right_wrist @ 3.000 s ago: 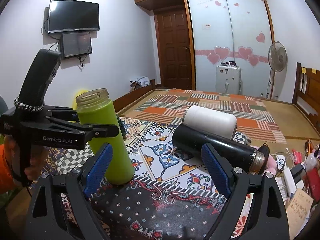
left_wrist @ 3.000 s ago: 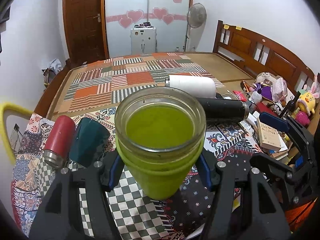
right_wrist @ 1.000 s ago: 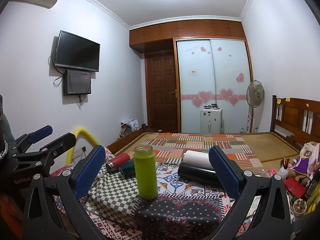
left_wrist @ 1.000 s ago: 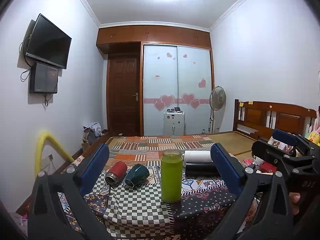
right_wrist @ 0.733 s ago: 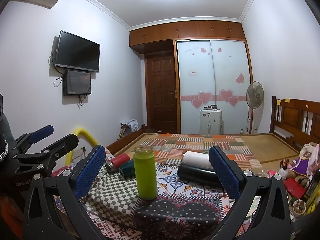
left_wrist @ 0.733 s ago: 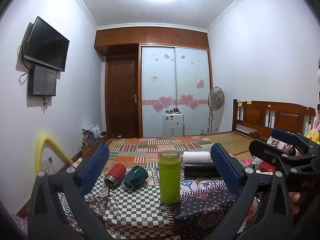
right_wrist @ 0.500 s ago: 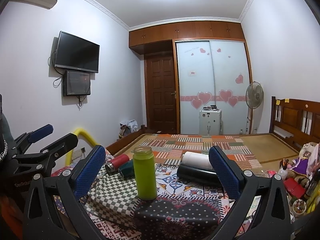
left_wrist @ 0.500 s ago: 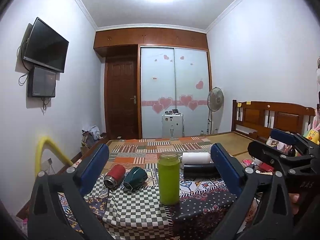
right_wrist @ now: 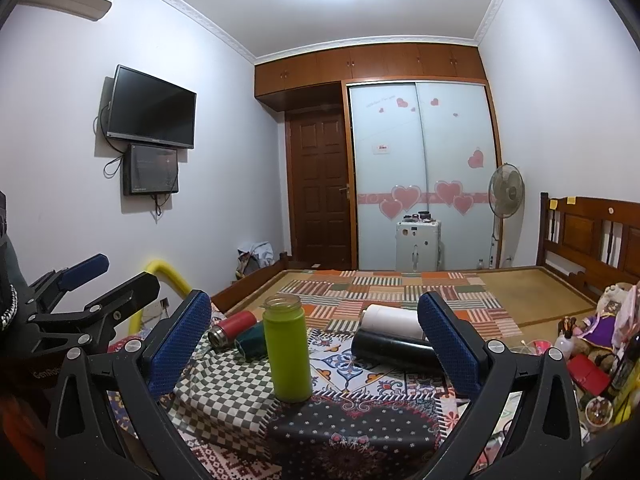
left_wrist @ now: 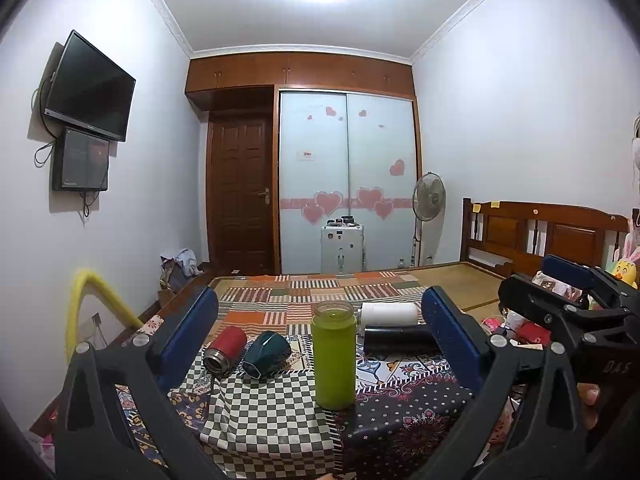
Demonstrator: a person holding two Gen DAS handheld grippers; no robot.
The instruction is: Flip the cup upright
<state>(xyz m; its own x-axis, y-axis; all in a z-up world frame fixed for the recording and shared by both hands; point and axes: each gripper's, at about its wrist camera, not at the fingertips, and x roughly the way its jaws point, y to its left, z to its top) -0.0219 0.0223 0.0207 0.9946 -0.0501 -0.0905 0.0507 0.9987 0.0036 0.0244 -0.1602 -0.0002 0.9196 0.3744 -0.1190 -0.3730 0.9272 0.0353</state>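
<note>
A lime-green cup (left_wrist: 334, 356) with a clear glass rim stands upright on the patterned cloth; it also shows in the right wrist view (right_wrist: 287, 354). My left gripper (left_wrist: 320, 336) is open and empty, drawn back well short of the cup. My right gripper (right_wrist: 314, 338) is open and empty too, also back from the cup. A red flask (left_wrist: 226, 347), a dark green cup (left_wrist: 267, 353), a black flask (left_wrist: 400, 340) and a white flask (left_wrist: 389, 313) lie on their sides behind it.
The cloths cover a table (left_wrist: 280, 428) at the foot of a bed with a patchwork mat (left_wrist: 320, 288). Toys and clutter (right_wrist: 592, 344) sit at the right. A yellow tube (left_wrist: 86, 308) curves up at the left.
Three seconds ago my left gripper held the green cup upright on the cloth. It has let go, and both grippers have pulled back and levelled out. The cup stays standing.
</note>
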